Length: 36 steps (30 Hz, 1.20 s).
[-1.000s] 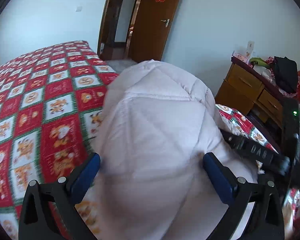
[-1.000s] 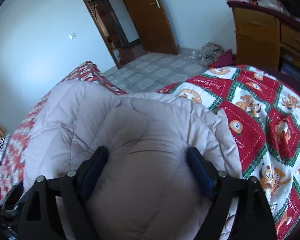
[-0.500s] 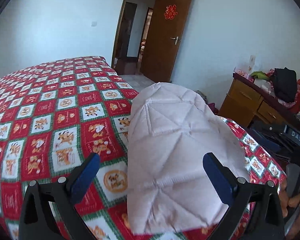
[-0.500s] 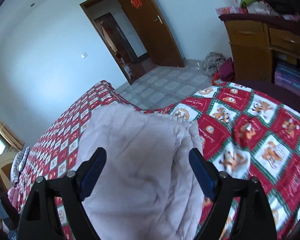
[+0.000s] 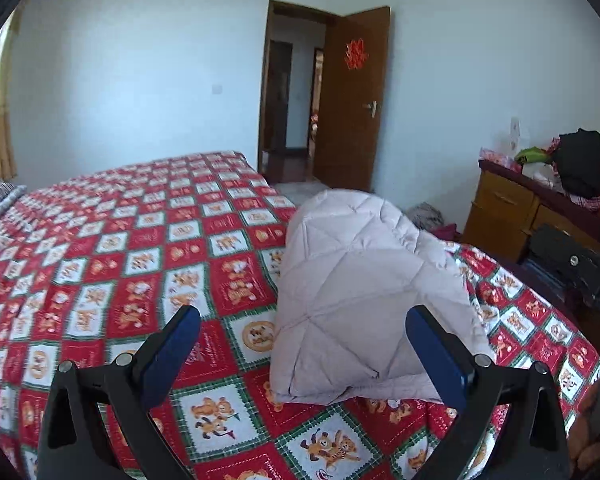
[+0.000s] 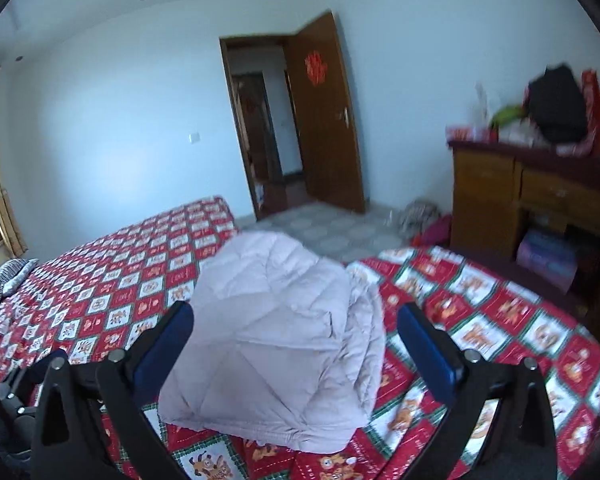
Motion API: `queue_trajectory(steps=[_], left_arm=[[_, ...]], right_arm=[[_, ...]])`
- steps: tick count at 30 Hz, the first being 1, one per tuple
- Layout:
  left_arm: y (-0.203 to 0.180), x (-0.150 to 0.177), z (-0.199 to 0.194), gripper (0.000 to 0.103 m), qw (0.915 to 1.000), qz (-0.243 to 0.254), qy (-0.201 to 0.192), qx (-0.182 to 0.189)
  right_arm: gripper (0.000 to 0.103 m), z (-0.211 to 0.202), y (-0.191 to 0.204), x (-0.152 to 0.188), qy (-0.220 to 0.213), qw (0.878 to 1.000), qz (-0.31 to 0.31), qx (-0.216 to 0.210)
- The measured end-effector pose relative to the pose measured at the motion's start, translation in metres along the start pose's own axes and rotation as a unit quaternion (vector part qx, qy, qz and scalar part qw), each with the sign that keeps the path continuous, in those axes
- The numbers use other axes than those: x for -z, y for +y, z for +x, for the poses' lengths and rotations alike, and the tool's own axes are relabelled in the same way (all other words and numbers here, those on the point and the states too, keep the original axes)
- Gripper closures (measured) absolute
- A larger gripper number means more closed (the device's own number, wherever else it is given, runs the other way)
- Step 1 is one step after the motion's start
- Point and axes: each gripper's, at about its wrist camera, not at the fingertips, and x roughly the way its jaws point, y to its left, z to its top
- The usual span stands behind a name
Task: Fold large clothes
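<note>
A pale pink quilted garment point(image 5: 360, 280) lies folded into a thick bundle on the red, white and green bear-print bedspread point(image 5: 140, 240). My left gripper point(image 5: 302, 314) hovers above and short of the bundle's near edge, open, with nothing between its blue pads. The right wrist view shows the same bundle point(image 6: 280, 320) on the bedspread point(image 6: 500, 320). There my right gripper point(image 6: 296, 308) stands back from the bundle with its jaws opening wide. Its pads press on nothing.
A wooden dresser point(image 5: 512, 208) piled with a black bag point(image 5: 580, 160) stands to the right of the bed. An open brown door point(image 5: 348, 100) is in the far wall. Loose clothes point(image 5: 428, 216) lie on the tiled floor. A striped pillow point(image 5: 0, 200) lies far left.
Both grippers have drawn back and risen from the bundle, which filled the space between their fingers a second ago. The bundle now lies by itself on the bed.
</note>
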Motion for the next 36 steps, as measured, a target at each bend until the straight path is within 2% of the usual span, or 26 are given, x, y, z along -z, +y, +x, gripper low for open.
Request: queue_trajectory(steps=[7, 10, 14, 16, 27, 36], left_arm=[[-0.01, -0.006, -0.038, 0.001, 0.9983, -0.003, -0.044, -0.038], [-0.017, -0.006, -0.048, 0.001, 0.9987, 0.003, -0.04, -0.032], [-0.032, -0.004, -0.06, 0.001, 0.9973, 0.029, -0.041, -0.053], [-0.037, -0.001, -0.065, 0.001, 0.9964, 0.033, -0.043, -0.065], [-0.026, 0.003, -0.086, 0.001, 0.9967, -0.003, -0.04, -0.07], [-0.031, 0.005, -0.085, 0.001, 0.9957, 0.009, -0.042, -0.082]], right_arm=[[0.0, -0.039, 0.006, -0.006, -0.048, 0.999, -0.027, 0.002], [0.0, -0.051, 0.003, -0.003, -0.062, 0.998, -0.023, 0.002], [0.0, -0.062, -0.003, -0.001, -0.081, 0.997, -0.018, 0.012], [0.0, -0.064, -0.004, -0.004, -0.078, 0.997, -0.011, 0.003], [0.0, -0.076, 0.0, -0.003, -0.094, 0.995, -0.016, 0.01], [0.0, -0.073, 0.0, -0.001, -0.088, 0.996, -0.013, 0.011]])
